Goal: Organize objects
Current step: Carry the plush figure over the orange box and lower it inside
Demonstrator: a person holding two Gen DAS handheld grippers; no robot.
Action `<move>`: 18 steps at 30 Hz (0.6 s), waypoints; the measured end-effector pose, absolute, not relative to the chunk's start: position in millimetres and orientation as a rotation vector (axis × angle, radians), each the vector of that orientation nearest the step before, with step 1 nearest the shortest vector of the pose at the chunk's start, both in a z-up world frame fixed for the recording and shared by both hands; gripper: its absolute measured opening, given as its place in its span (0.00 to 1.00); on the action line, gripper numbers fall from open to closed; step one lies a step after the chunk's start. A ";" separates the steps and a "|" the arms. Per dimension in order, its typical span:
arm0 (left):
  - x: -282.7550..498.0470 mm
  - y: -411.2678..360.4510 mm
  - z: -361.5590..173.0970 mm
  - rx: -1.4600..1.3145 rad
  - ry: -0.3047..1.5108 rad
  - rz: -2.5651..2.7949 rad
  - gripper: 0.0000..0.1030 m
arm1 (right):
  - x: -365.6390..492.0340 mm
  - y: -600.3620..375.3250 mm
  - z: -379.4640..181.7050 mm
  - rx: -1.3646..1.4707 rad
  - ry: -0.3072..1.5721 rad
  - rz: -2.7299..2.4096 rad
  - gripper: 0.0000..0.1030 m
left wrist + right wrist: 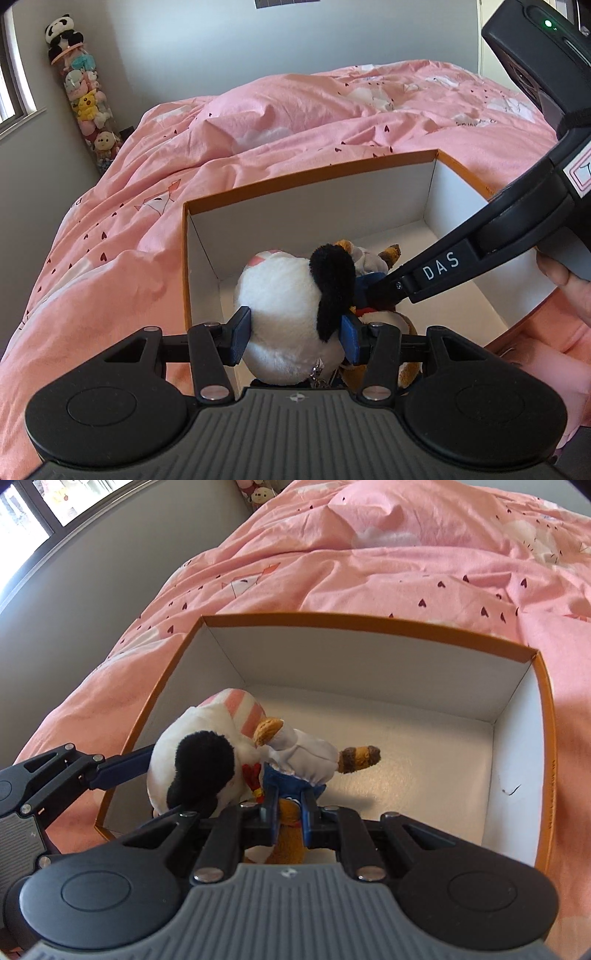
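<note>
Left tongs (295,328) clamped on a round white plush toy with black ear (284,306), right tongs (290,812) pinched tight on a small brown plush doll in white-and-blue clothes (310,760), both toys inside the orange-rimmed white cardboard box (369,657), box on the pink heart-print bed (406,565)

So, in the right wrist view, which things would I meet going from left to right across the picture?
Left gripper → white plush with black ear → brown plush in blue and white clothes, held by the right gripper → right wall of the orange box → pink bedding.
</note>
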State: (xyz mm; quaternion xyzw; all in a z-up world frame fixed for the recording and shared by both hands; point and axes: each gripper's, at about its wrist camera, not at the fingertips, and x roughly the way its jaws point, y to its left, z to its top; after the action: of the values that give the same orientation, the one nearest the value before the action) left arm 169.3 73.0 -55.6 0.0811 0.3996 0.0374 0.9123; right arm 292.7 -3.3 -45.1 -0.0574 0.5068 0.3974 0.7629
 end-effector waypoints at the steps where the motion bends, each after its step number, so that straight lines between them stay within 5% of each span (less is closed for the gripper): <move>1: 171.0 73.2 -58.7 0.176 0.837 0.083 0.55 | 293.6 -1.6 -48.5 -0.128 1.110 0.867 0.12; 18: 175.0 80.1 -77.1 0.186 0.882 0.157 0.67 | 306.3 11.0 -78.2 -0.114 1.192 0.879 0.12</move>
State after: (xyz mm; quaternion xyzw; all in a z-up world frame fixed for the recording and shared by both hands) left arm 175.0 80.1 -77.1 0.0900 0.4260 0.0759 0.8970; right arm 306.3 11.0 -78.2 -0.0519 0.5428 0.4004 0.7364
